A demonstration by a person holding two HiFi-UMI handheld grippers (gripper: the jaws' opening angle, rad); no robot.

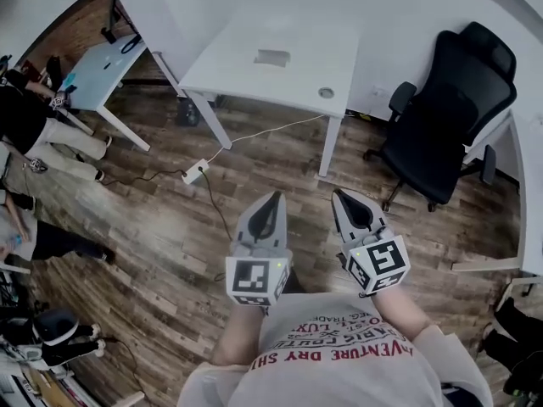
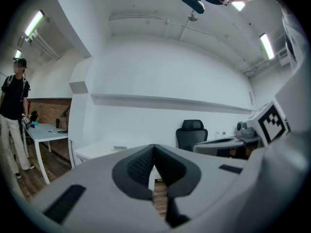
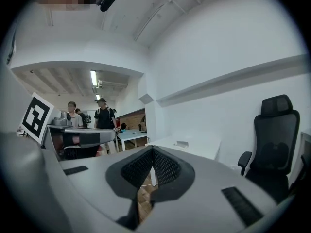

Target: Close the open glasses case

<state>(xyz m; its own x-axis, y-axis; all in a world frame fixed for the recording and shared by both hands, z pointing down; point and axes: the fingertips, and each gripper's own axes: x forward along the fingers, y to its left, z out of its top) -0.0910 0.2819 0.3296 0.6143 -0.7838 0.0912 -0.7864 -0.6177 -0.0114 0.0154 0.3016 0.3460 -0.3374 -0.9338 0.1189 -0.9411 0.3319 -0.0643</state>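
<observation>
A small pale glasses case (image 1: 271, 57) lies on the white table (image 1: 254, 79) some way ahead of me; it is too small to tell whether its lid is up. It also shows as a pale shape (image 3: 182, 143) in the right gripper view and, faintly, as a pale speck (image 2: 119, 148) in the left gripper view. My left gripper (image 1: 273, 195) and right gripper (image 1: 338, 192) are held side by side at chest height over the wooden floor, well short of the table. Both are shut with nothing between the jaws.
A black office chair (image 1: 450, 125) stands right of the table. A power strip (image 1: 195, 172) and its cable lie on the floor before the table. A light blue table (image 1: 102, 70) and people (image 1: 34, 134) are at the left. Another white desk (image 1: 526, 185) lines the right edge.
</observation>
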